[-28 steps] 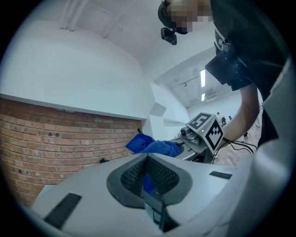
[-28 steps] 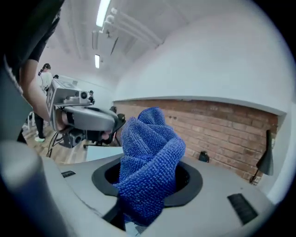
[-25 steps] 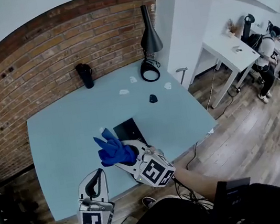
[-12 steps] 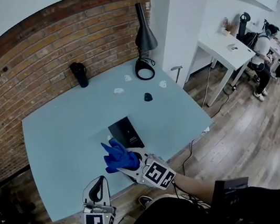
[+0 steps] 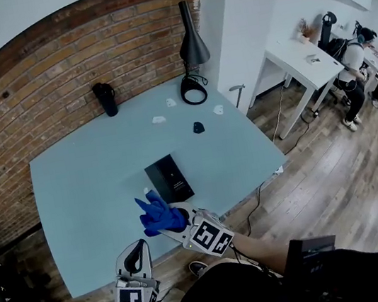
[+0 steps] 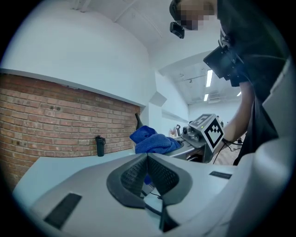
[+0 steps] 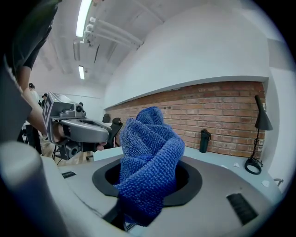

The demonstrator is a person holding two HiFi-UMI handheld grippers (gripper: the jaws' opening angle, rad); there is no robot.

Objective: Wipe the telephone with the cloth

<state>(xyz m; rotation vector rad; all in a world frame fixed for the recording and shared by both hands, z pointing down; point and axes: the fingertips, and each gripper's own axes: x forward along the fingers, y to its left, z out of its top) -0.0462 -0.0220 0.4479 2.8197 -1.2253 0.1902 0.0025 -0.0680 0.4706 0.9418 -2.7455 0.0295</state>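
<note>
The telephone (image 5: 168,179), a flat black slab, lies on the pale blue table (image 5: 86,178) near its front edge. Just in front of it, over the table's edge, my right gripper (image 5: 174,222) is shut on a bunched blue cloth (image 5: 158,215). That cloth (image 7: 149,157) stands up out of the shut jaws of the right gripper (image 7: 147,194) and hides the telephone in the right gripper view. My left gripper (image 5: 138,246) hangs lower left, off the table, its jaws pressed together with nothing in them. In the left gripper view the left gripper (image 6: 147,161) points at the cloth (image 6: 152,141).
A black desk lamp (image 5: 189,46) and a black bottle (image 5: 105,98) stand at the table's far side by the brick wall. A small dark object (image 5: 198,128) and white scraps (image 5: 159,120) lie beyond the telephone. White tables (image 5: 306,59) and people are at the right.
The right gripper has drawn the cloth slightly back from the telephone's near end toward the table's front edge. The left gripper has stayed about where it was.
</note>
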